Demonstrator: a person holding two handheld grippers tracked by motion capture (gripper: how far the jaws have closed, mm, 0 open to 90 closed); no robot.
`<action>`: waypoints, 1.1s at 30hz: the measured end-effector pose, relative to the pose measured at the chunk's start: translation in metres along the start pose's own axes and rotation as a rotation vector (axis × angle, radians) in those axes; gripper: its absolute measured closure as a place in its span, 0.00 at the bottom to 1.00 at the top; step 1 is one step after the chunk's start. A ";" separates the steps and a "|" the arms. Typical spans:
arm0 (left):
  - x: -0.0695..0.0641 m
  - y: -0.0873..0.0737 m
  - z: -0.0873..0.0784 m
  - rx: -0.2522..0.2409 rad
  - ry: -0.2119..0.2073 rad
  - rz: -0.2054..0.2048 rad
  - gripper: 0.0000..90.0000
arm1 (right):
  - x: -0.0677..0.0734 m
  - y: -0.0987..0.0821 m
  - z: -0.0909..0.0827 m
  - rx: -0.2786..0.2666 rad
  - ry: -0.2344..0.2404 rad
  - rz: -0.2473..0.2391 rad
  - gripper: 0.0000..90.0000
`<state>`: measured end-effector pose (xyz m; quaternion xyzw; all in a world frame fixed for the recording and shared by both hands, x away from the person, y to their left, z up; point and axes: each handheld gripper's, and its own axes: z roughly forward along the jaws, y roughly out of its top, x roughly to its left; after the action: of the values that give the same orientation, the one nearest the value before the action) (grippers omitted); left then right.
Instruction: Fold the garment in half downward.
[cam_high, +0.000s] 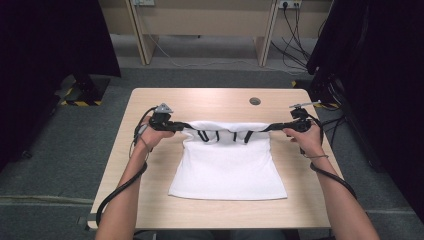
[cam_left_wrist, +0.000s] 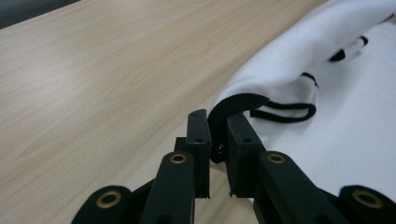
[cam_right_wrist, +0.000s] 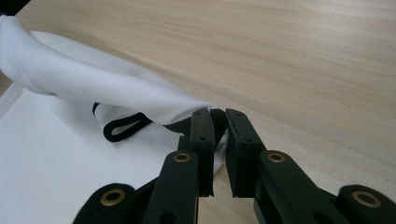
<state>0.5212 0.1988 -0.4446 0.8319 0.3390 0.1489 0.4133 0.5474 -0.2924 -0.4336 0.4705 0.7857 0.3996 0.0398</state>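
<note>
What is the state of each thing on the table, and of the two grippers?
white garment: lies on the table, its far edge folded toward the person and held taut between the two grippers.
left gripper: shut on the garment's black-trimmed corner.
right gripper: shut on the other corner of the garment.
black straps: hang loose under the folded edge.
table: wooden top, bare around the garment.

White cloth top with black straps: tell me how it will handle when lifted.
The white cloth top with black straps is probably floppy: it sags between the left claw and right claw. Likely light, since pinched corners carry it. The loose strap loops may dangle.
</note>
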 end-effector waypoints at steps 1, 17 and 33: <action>-0.002 -0.001 0.000 0.008 0.004 0.011 0.89 | 0.000 -0.001 0.000 0.004 0.000 -0.005 0.92; -0.029 -0.002 -0.012 0.047 0.064 0.191 0.90 | 0.029 -0.012 -0.016 -0.016 -0.030 -0.142 0.92; -0.049 -0.010 -0.030 0.044 0.074 0.259 0.90 | 0.049 -0.029 -0.031 -0.010 -0.027 -0.236 0.92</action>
<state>0.4654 0.1864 -0.4323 0.8715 0.2469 0.2241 0.3596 0.4864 -0.2796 -0.4166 0.3799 0.8330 0.3898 0.0992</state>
